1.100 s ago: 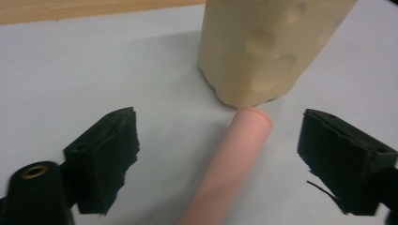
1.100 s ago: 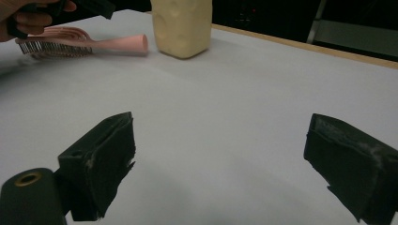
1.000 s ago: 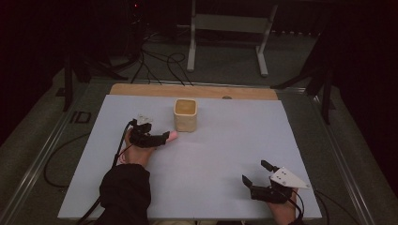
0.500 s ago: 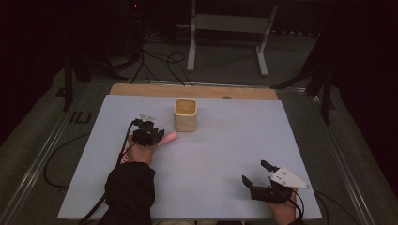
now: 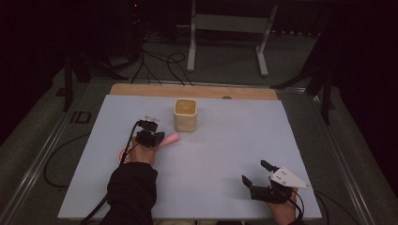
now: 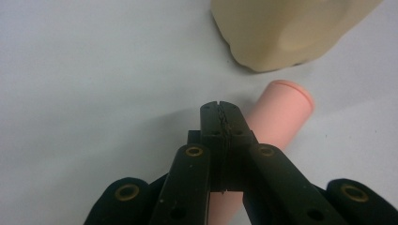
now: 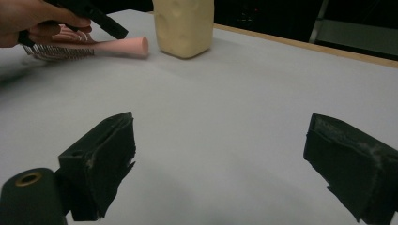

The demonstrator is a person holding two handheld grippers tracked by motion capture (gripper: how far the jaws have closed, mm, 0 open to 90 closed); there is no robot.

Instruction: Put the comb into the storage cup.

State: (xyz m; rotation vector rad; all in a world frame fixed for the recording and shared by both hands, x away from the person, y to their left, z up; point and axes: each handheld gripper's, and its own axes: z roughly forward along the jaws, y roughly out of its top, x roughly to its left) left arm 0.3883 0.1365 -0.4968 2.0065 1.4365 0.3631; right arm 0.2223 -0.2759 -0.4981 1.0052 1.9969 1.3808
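Your left gripper (image 5: 151, 137) has edged closer to the cream cup (image 5: 186, 114), jaws pressed together above the pink hairbrush (image 5: 165, 140) on the tabletop (image 5: 225, 140). Your right gripper (image 5: 256, 180) waits, jaws spread.

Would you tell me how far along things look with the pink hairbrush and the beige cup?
Nothing looks finished: the pink hairbrush lies on the table beside the upright beige cup. In hand: the left gripper hovers shut above its handle, not gripping it. The right gripper waits open. Any pickup remains.

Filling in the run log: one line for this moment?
left gripper: shut over pink hairbrush | right gripper: open, idle | beige container: upright
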